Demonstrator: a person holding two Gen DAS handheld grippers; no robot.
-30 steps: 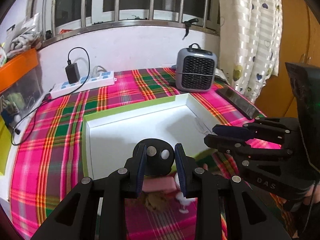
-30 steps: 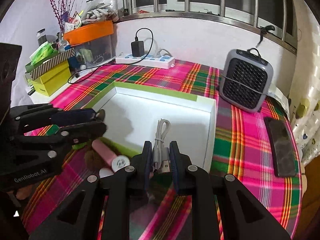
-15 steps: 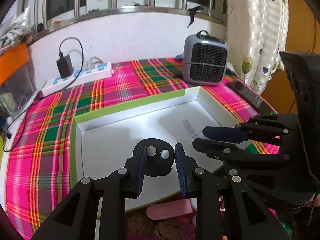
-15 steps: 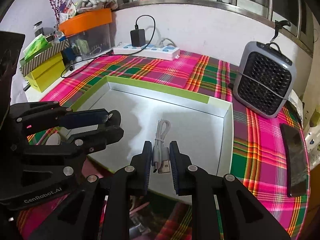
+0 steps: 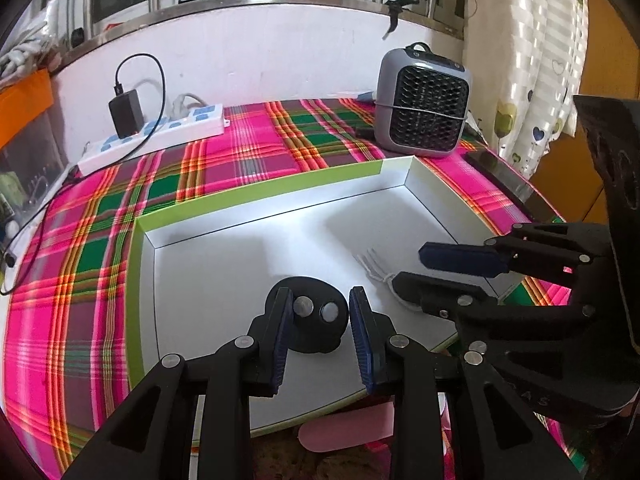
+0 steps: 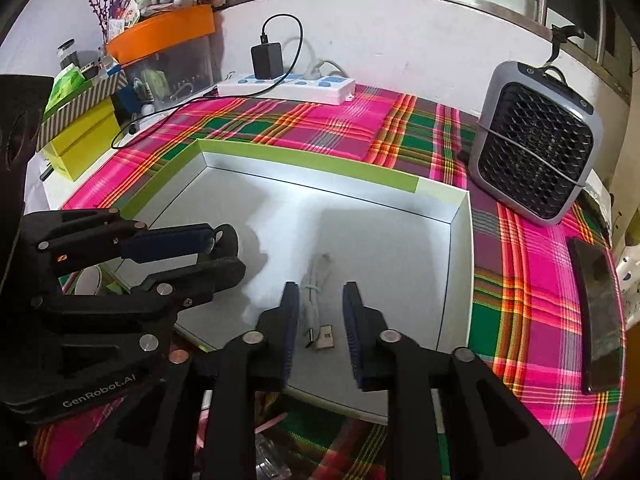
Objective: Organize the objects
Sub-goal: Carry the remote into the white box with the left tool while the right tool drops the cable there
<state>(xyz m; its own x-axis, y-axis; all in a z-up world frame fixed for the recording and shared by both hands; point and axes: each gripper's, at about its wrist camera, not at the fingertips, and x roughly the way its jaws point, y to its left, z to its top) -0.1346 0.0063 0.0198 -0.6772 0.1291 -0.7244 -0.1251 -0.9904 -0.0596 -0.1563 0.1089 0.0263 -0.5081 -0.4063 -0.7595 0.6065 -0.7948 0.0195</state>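
1. A white tray with lime-green edging is seen on a pink-and-green plaid tablecloth.
2. The left gripper is held over the tray, its jaws opening around a black disc lying on the tray floor, with gaps showing beside the pads.
3. The right gripper is shown with jaws opening, a bundled white USB cable lying released between them in the tray.
4. A grey fan heater is seen beyond the tray.

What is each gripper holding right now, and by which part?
Both are letting go, jaws opening. The left gripper flanks the black disc; the white cable lies free between the right gripper pads.
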